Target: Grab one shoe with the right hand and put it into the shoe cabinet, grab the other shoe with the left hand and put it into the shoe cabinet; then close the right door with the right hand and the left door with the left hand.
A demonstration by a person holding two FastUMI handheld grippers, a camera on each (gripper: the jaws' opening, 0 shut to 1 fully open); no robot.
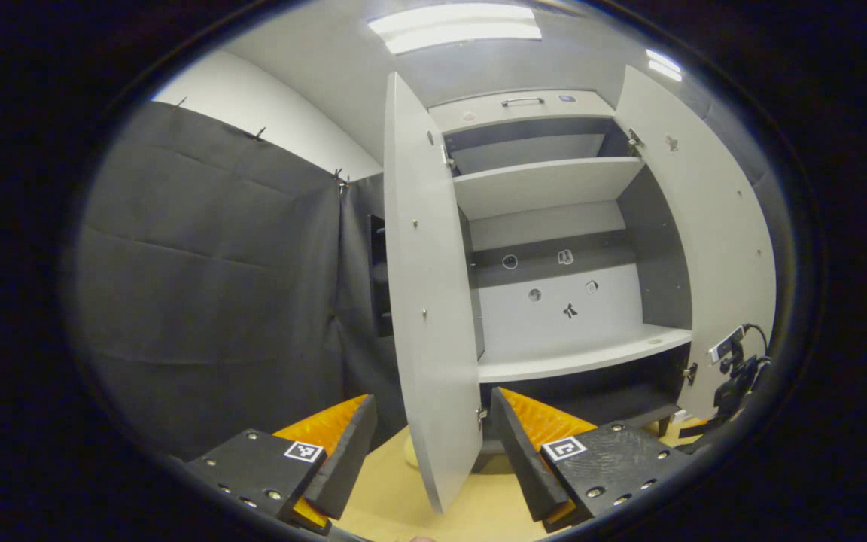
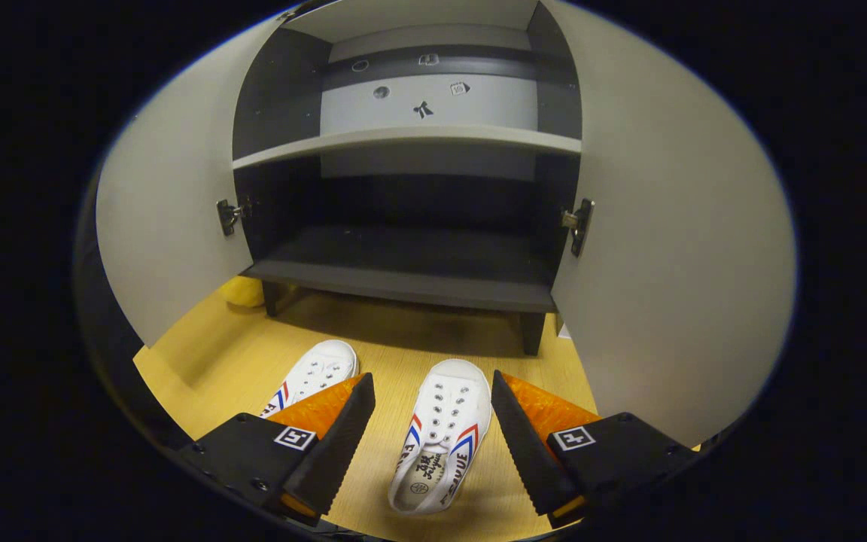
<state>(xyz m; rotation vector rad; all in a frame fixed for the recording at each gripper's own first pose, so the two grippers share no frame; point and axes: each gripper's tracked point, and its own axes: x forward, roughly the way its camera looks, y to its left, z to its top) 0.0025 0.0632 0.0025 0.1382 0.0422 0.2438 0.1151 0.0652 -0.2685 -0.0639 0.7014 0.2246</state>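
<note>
In the right gripper view, the right gripper (image 2: 432, 429) stands with its jaws apart over a white canvas lace-up shoe (image 2: 442, 434), which lies on the yellow wooden floor (image 2: 403, 331) between the fingers, touching neither. A second white canvas shoe (image 2: 311, 376) lies just beside, left of the left finger. Both shoes point toward the open grey shoe cabinet (image 2: 411, 263).

In the left gripper view, the left gripper (image 1: 430, 452) is spread open and empty, facing the edge of the cabinet's left door (image 1: 430, 316).

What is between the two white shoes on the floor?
Just bare wooden floor, in the right gripper view; the right shoe and the left shoe lie apart.
</note>
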